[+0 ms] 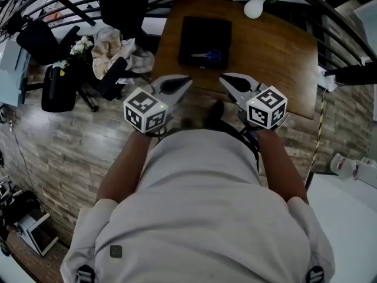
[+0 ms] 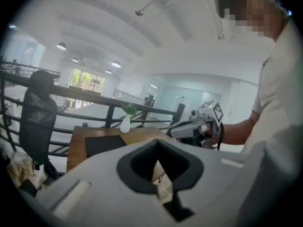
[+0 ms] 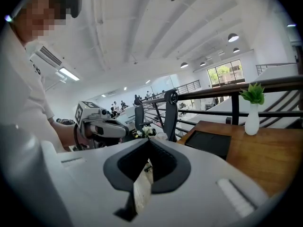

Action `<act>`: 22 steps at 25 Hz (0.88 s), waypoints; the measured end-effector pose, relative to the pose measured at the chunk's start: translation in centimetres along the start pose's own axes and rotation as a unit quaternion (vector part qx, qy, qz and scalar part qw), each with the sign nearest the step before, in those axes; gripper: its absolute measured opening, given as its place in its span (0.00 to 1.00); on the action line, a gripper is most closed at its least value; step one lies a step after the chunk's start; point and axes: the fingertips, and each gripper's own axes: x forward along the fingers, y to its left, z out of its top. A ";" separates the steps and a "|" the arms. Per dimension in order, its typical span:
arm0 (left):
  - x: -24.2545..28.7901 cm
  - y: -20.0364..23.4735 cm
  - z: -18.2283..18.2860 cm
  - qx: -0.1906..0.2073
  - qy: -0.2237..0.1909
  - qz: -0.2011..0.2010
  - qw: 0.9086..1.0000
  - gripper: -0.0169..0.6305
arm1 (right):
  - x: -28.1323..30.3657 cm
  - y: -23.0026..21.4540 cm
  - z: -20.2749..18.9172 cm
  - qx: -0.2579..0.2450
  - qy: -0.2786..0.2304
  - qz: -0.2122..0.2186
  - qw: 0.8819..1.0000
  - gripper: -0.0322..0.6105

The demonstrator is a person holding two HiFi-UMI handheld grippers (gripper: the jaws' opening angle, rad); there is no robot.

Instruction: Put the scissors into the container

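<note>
Closed tight and empty, the left gripper (image 1: 187, 82) and the right gripper (image 1: 224, 80) have their jaws pressed together, tip to tip. In the head view they sit side by side at frame centre, pointing up-frame, apart from each other. Just above them lies the near edge of the wooden table (image 1: 277, 52). The scissors (image 1: 207, 55), blue-handled, lie on the black container (image 1: 203, 31) at upper centre, well apart from both grippers. A white vase (image 1: 254, 7) stands at the table's top edge.
</note>
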 end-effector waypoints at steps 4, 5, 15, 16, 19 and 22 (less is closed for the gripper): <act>-0.2 -1.8 -0.5 0.001 -0.001 -0.025 1.000 0.03 | -1.0 1.9 -0.6 0.002 -0.004 -0.011 1.000 0.06; -0.1 -2.3 -0.5 0.000 -0.002 -0.029 1.000 0.03 | -1.2 2.4 -0.7 0.001 -0.002 -0.012 1.000 0.06; 1.7 -7.1 0.9 0.005 -0.033 -0.019 0.999 0.03 | -3.9 4.7 -0.3 -0.023 -0.033 -0.025 0.999 0.06; 2.0 -7.8 0.8 0.006 -0.034 -0.016 0.999 0.03 | -4.1 5.0 -0.4 -0.024 -0.038 -0.025 0.999 0.06; 3.2 -9.8 0.2 0.002 -0.035 -0.009 0.999 0.03 | -5.7 5.6 -1.2 -0.022 -0.044 -0.018 0.999 0.06; 4.5 -11.6 -0.4 -0.001 -0.036 0.003 0.999 0.03 | -8.1 5.3 -2.5 -0.022 -0.040 -0.012 0.999 0.06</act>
